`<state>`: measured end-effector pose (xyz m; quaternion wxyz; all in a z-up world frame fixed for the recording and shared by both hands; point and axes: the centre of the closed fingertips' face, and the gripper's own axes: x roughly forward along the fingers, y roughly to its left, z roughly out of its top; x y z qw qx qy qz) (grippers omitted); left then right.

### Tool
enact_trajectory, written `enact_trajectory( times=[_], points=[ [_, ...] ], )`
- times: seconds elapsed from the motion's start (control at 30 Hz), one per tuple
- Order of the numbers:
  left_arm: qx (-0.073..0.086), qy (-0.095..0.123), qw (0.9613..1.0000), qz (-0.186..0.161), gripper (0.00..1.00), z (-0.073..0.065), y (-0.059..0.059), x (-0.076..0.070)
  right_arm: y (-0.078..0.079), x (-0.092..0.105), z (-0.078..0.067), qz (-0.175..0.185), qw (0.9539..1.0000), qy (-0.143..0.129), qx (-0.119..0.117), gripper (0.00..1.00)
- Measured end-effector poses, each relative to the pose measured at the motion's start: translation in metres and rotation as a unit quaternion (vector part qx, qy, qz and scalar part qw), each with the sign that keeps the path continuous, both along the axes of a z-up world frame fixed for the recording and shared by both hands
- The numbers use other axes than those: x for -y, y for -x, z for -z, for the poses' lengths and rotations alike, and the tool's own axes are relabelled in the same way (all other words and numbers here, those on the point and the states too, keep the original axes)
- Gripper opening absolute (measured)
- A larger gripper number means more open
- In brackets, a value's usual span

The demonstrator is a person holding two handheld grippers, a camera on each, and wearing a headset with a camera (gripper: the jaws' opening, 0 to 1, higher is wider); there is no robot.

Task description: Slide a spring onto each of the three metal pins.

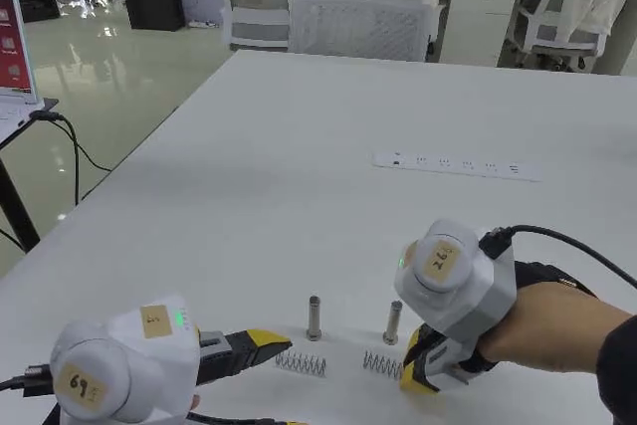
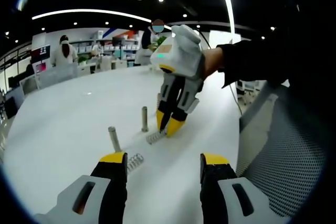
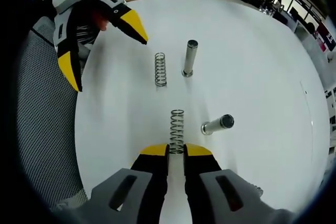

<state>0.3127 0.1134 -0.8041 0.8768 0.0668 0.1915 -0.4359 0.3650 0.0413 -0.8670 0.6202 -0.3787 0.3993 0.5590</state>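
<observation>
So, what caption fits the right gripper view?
Right gripper pinches a spring between its fingers, beside two metal pins.

Opposed gripper views (pins (image 2: 144,119) shared)

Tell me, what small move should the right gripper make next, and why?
Probably lift the right gripper slightly, keeping its grip: its jaws look closed on one end of a spring lying flat on the table, and the bare pin beside it stands upright, so the spring must rise.
</observation>
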Motion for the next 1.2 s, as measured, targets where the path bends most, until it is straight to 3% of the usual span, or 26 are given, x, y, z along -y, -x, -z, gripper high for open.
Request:
enact_trajectory(
  times=[0.17,0.5,0.7,0.87,1.2],
  points=[
    [-0.001,-0.003,1.0,0.003,0.49,0.0,0.001,0.0,0.003,0.002,-0.003,-0.001,1.0,-0.002,-0.004,0.08],
    [-0.002,-0.007,0.9999,0.016,0.46,-0.001,0.001,0.007,0.024,0.002,-0.029,-0.031,0.9985,-0.023,-0.04,0.08],
    [0.001,-0.009,0.9996,0.028,0.43,-0.002,0.002,0.011,0.035,-0.002,-0.045,-0.061,0.997,-0.026,-0.04,0.08],
    [0.013,-0.011,0.999,0.041,0.38,-0.01,0.002,0.016,0.045,-0.012,-0.058,-0.091,0.9948,-0.027,-0.036,0.08],
    [0.026,-0.009,0.9971,0.071,0.27,-0.015,0.004,0.027,0.058,-0.021,-0.065,-0.129,0.9908,-0.022,-0.035,0.08]
  ],
)
